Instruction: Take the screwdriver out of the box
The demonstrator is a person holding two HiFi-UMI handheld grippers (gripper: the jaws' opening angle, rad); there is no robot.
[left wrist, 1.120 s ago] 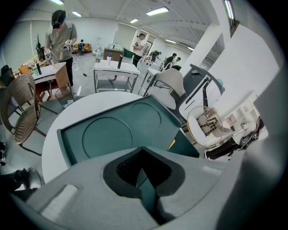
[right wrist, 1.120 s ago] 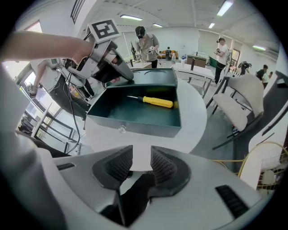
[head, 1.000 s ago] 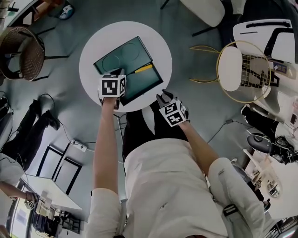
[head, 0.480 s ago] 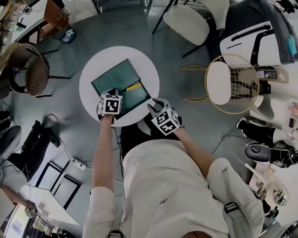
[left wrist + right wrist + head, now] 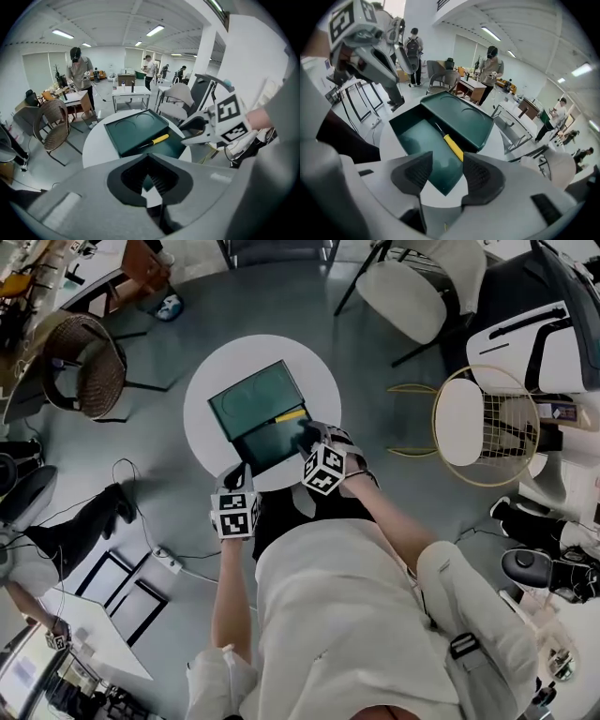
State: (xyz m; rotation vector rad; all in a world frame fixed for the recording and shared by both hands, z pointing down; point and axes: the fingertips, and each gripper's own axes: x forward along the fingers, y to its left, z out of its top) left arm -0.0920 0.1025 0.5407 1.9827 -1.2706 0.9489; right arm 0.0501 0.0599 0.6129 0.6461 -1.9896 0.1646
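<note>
Right gripper [image 5: 446, 165] hangs over the near corner of the box with its jaws well apart and nothing between them. Left gripper [image 5: 149, 180], held back at the table's near edge, has its jaws pressed together on nothing.

On the round white table [image 5: 200, 401] sits a dark green box [image 5: 272, 448], lying open with its lid [image 5: 255, 397] swung over to the far side. The screwdriver [image 5: 452, 146] lies inside the base, along the wall where the lid hinges. Its yellow handle is toward the right gripper and its thin dark shaft points away.

It looks light and rigid, and the smooth round handle is likely to roll or slip if pinched off-centre. The middle of the handle seems the best hold, being thicker than the shaft and clear of the wall on one side. One jaw would need to slide between the handle and the hinge wall, where room looks tight.
</note>
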